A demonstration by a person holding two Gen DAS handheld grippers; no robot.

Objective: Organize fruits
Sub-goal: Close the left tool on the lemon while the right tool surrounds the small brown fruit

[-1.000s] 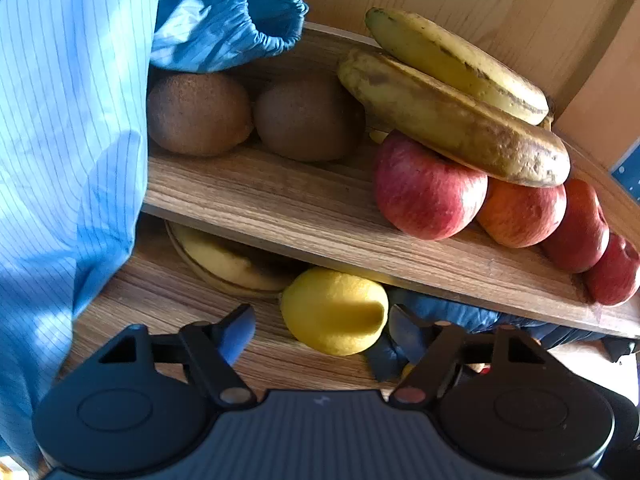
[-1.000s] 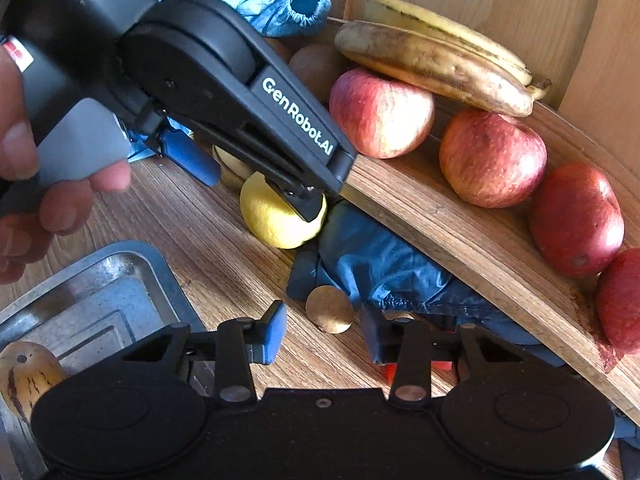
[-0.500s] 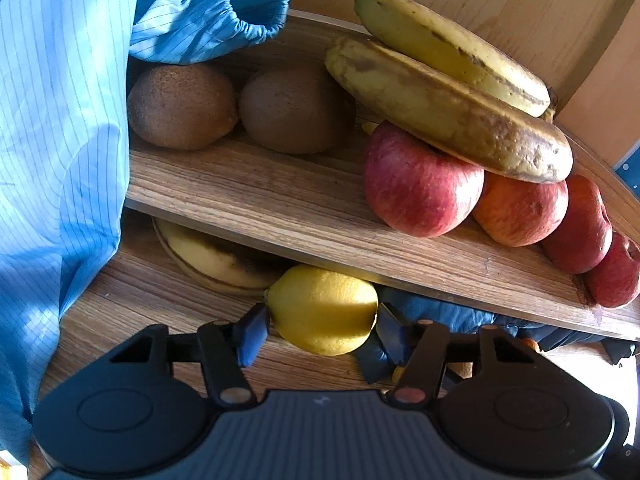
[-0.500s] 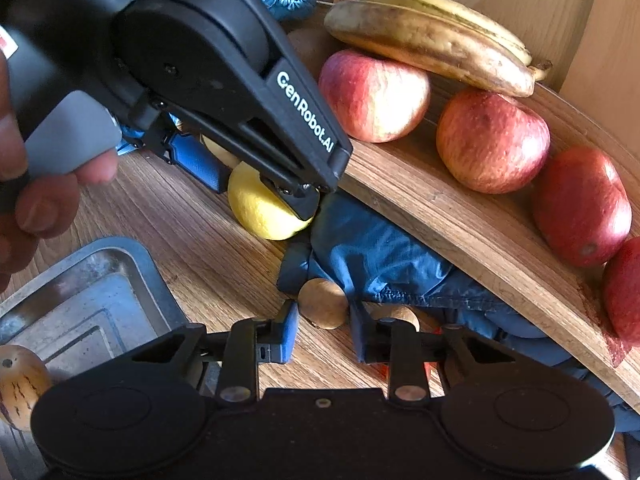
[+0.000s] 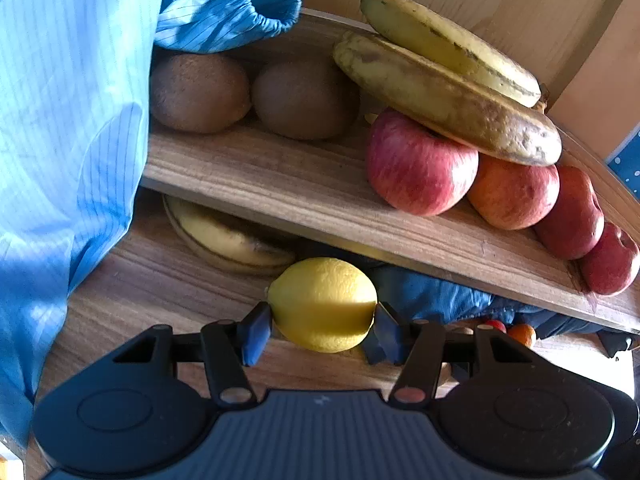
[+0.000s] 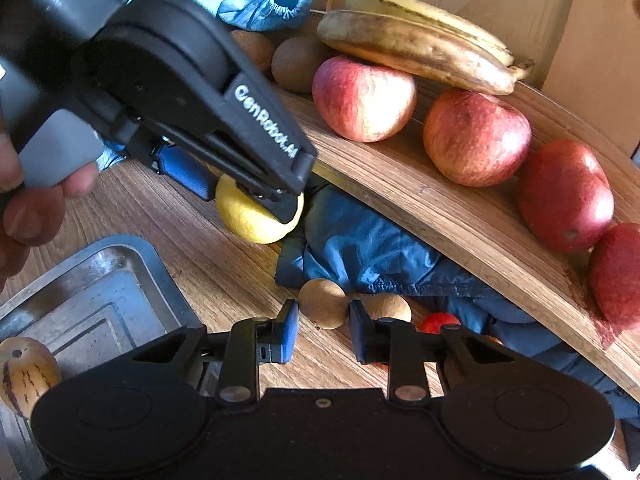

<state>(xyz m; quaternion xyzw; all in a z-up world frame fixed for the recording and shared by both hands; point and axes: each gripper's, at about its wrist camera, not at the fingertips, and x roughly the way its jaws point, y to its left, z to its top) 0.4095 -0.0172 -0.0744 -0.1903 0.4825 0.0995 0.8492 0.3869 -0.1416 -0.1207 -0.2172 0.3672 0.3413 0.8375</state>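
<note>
Gripping the lemon [image 5: 323, 304] across its middle, your left gripper [image 5: 320, 326] has a blue pad pressed to each flank, the fruit sitting on the wooden tabletop [image 5: 152, 280] straight ahead of the fingers and tucked under the front edge of the curved wooden shelf [image 5: 320, 196]. Keep the squeeze even, since the round, waxy skin looks likely to roll out of a lopsided pinch, and draw it back toward you before you lift, because the shelf lip hangs just above and beyond the pads. A spotted banana [image 5: 224, 236] lies just past the lemon to the left, under the same shelf, and crumpled dark blue cloth [image 5: 432, 296] bunches to its right; clear both as you withdraw.

Your right gripper [image 6: 323, 326] brackets a small round tan fruit [image 6: 322, 303], pads close on either side, though whether they touch it cannot be told. A second tan fruit [image 6: 388, 308] sits just right of that, touching the right finger. A steel tray [image 6: 100, 288] waits to the left. Apples [image 5: 420, 164], kiwis [image 5: 200, 92] and bananas [image 5: 444, 96] fill the shelf above.
</note>
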